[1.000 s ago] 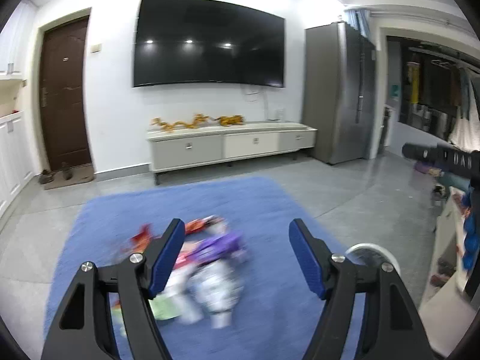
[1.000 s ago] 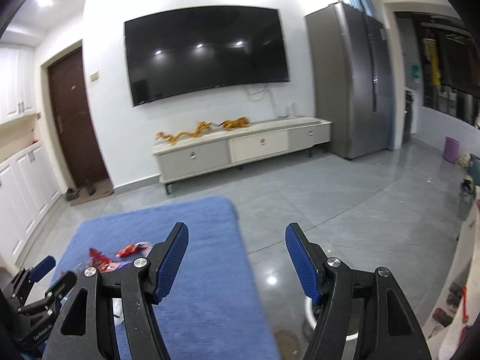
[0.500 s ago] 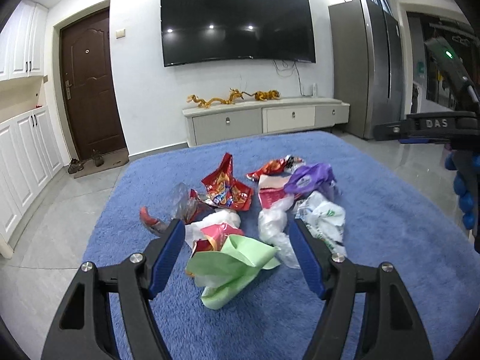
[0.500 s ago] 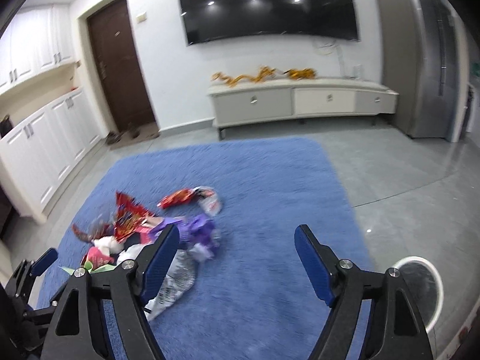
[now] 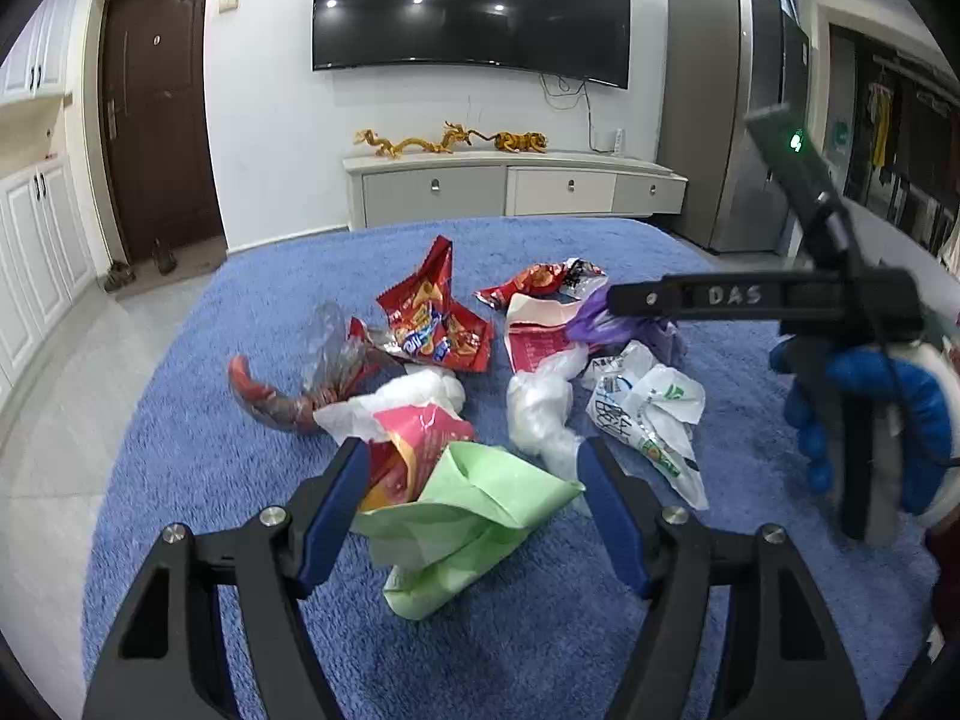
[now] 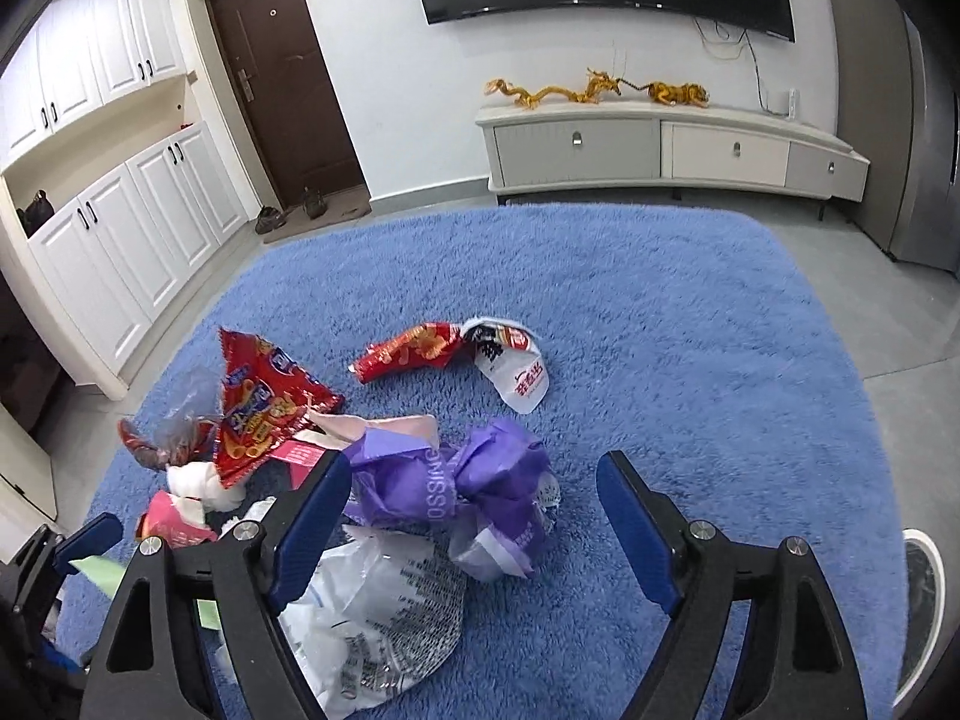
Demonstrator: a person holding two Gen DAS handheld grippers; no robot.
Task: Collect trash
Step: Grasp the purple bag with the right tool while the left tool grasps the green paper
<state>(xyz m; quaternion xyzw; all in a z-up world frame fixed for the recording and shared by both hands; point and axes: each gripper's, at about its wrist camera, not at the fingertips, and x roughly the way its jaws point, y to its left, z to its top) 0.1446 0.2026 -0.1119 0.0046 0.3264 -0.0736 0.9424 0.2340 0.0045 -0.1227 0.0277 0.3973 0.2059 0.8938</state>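
A pile of trash lies on a blue rug (image 5: 198, 450). My left gripper (image 5: 474, 462) is open just above a light green bag (image 5: 474, 516), with a pink wrapper (image 5: 414, 432), a red snack bag (image 5: 432, 318) and white plastic bags (image 5: 645, 405) beyond. My right gripper (image 6: 474, 474) is open over a purple bag (image 6: 456, 480); a white printed bag (image 6: 378, 618) lies below it and a red wrapper (image 6: 420, 348) farther off. The right gripper, held by a blue-gloved hand, also shows in the left wrist view (image 5: 618, 300), its jaw gap hidden there.
A white TV cabinet (image 5: 510, 186) stands against the far wall under a television (image 5: 471, 6). A brown door (image 5: 156, 114) and white cupboards (image 6: 120, 240) are at the left, a fridge (image 5: 738, 138) at the right. A white round bin rim (image 6: 924, 594) shows at the rug's right.
Both grippers have tilted down and moved in close over the trash pile. The right gripper has come in beside the left. Both jaws have stayed open.
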